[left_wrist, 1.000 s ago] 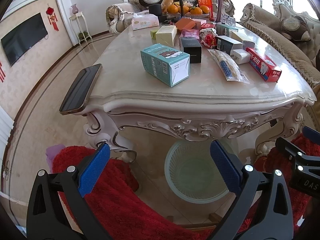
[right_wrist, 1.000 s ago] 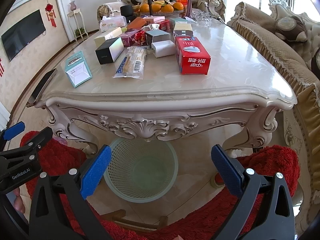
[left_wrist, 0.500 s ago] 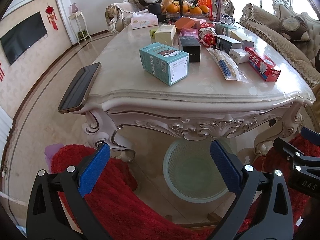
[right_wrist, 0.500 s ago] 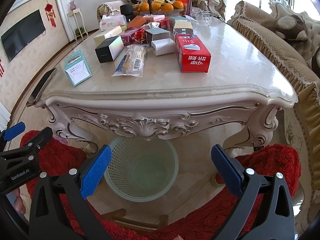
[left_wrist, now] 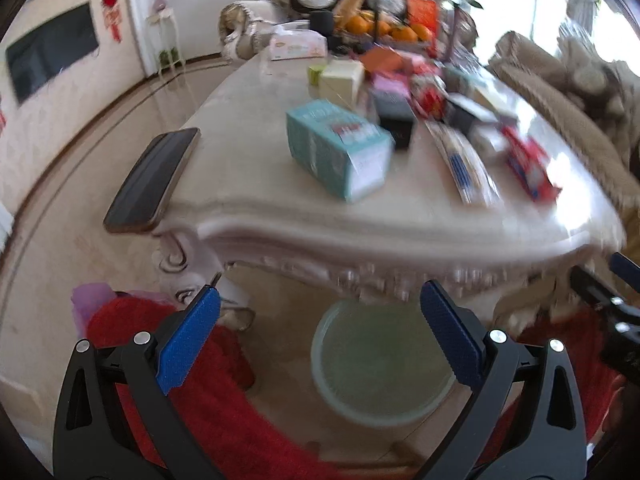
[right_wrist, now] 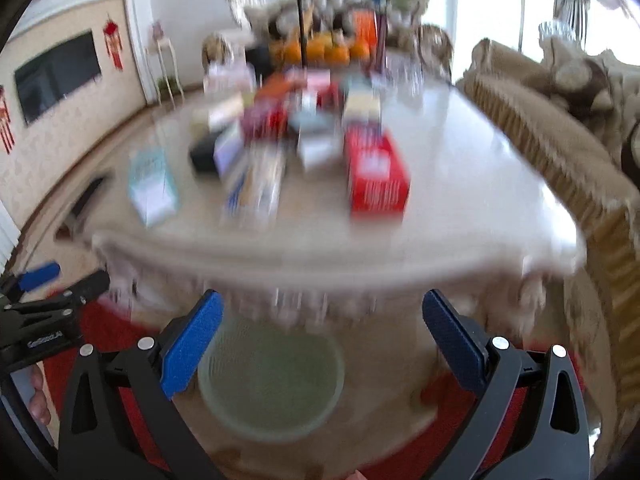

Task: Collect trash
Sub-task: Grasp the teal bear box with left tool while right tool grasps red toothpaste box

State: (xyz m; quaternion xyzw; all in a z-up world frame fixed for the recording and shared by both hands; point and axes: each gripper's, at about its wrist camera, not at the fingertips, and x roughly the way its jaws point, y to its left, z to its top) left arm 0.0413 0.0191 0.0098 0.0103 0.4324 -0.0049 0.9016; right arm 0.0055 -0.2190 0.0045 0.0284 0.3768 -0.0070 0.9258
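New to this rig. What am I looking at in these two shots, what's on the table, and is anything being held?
No robot here: a person carries a handheld two-finger gripper in each hand, each with a fisheye camera looking along its blue-padded fingers. One picture comes from the left gripper, the other from the right gripper. Both are open and hold nothing. Both views are blurred. Ahead is a marble table with a teal box, a red box, a long clear packet, a black box, more packaging behind, and a phone overhanging the table's edge. A pale green basket stands on the floor below, probably for the trash.
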